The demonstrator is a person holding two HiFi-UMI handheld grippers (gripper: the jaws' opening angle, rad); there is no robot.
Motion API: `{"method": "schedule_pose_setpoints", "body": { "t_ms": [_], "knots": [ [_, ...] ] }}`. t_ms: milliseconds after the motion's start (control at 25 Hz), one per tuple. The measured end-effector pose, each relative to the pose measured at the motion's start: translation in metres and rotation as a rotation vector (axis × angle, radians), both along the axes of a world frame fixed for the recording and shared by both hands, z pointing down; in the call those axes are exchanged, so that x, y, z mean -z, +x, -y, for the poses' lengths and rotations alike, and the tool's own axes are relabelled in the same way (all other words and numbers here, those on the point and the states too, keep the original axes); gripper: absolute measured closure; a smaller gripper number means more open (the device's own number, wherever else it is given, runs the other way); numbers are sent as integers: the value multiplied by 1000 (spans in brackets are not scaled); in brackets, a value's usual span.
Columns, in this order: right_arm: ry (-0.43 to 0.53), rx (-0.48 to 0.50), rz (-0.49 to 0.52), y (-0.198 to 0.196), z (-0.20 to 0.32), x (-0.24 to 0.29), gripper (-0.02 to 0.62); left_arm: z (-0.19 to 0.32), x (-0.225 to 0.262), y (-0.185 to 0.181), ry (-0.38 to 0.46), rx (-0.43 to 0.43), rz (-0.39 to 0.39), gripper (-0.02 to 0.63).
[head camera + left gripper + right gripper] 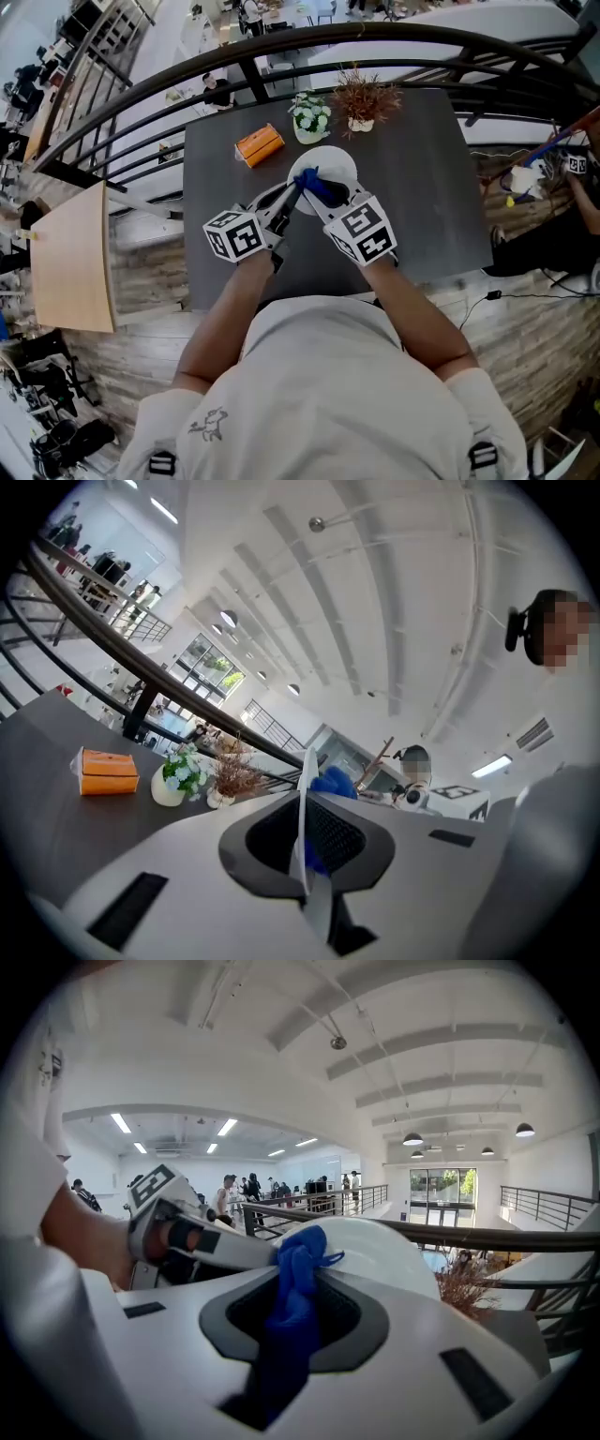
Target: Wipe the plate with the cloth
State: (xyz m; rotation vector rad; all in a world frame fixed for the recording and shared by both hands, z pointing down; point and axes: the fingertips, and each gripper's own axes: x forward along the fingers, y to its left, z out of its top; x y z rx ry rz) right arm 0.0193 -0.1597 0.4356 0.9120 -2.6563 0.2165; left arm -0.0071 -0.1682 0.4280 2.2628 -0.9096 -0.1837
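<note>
Stage: wiping looks to be under way, with both task things picked up and brought together.
Left claw (291,194): clenched on the rim of the plate (334,163); the left gripper view shows the white rim edge-on, pinched between its jaws.
Right claw (324,197): grasping the cloth (322,187), a bunched blue wad that fills the gap between its jaws and sticks out past their tips.
Plate position: it appears held up off the dark tabletop (422,187), in front of the person, between the two claws. Its exact tilt is hard to judge.
Cloth position: pressed against the plate's face, close to the stretch of rim that the left claw holds.
Done so far: plate gripped, cloth gripped, cloth brought into contact with the plate.
Not readable: how much of the face has been wiped. The visible part of the plate is plain white, with no marks to be seen.
Left to do, as a judgement: carry the cloth over the rest of the face, towards the far rim, then set the plate down.
Bystanders: an orange box (259,144), a pot of white flowers (310,119) and a pot of dried twigs (363,100) stand at the far side of the tabletop, apart from the work.
</note>
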Motion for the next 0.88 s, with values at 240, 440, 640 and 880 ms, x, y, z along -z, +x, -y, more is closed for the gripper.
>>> {"method": "schedule_pose_setpoints", "body": {
  "t_ms": [240, 440, 640, 880],
  "knots": [
    [-50, 45, -34, -1, -18, -29, 523, 15, 14, -30, -3, 67, -86, 584],
    [-61, -65, -40, 42, 12, -30, 523, -4, 3, -27, -3, 15, -19, 584],
    [-1, -119, -59, 58, 35, -4, 523, -26, -9, 1, 6, -69, 63, 583],
    [25, -30, -16, 13, 13, 11, 523, -17, -5, 6, 5, -56, 49, 583]
  ]
}}
